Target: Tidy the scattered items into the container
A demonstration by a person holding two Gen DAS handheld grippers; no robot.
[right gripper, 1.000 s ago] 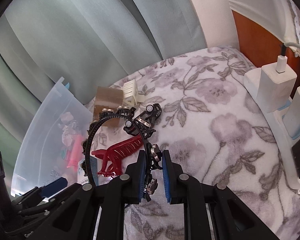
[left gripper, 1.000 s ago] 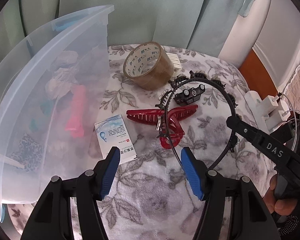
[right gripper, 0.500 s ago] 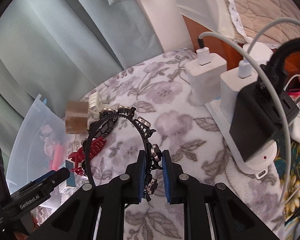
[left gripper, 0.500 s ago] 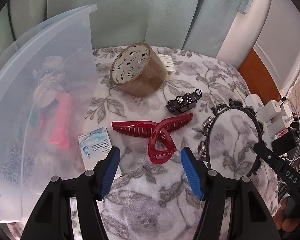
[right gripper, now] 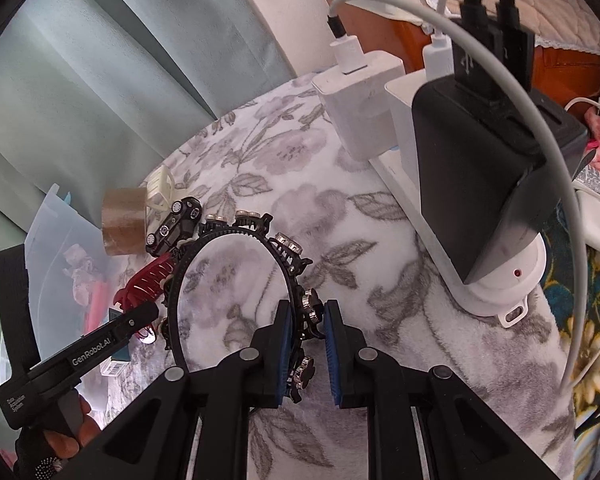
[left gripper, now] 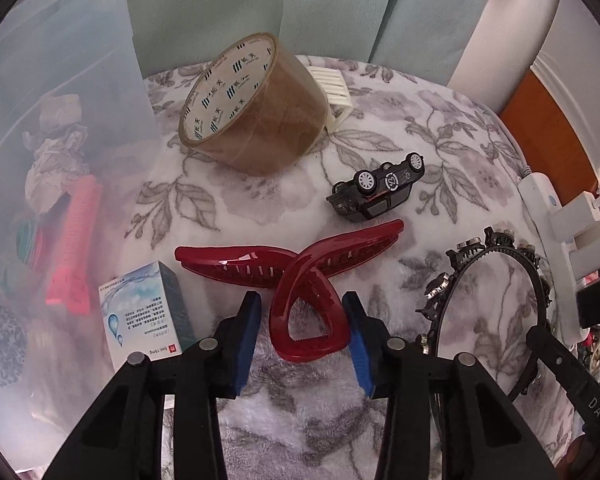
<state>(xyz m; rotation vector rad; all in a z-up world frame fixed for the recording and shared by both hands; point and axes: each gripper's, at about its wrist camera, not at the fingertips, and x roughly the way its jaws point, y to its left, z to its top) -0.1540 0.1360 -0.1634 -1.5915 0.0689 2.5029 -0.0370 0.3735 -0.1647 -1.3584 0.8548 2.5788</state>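
The left claw [left gripper: 302, 334] points steeply down at the flower-patterned blanket [left gripper: 420, 128], its jaws closing around the looped end of the red hair clip [left gripper: 300, 276]; the right blue pad looks to touch the loop, the left pad stands just clear, so the clip is not yet clenched. The right claw [right gripper: 306, 346], also angled downward, is clenched on the black studded headband [right gripper: 260, 248], whose arch curves out ahead over the blanket. The clip lies flat, its two long arms crossing. Beyond it sit an overturned black toy car [left gripper: 376, 194] and a roll of brown tape [left gripper: 256, 104]. The clear plastic container [left gripper: 52, 128] stands at the left, a small white box [left gripper: 146, 316] just beside it.
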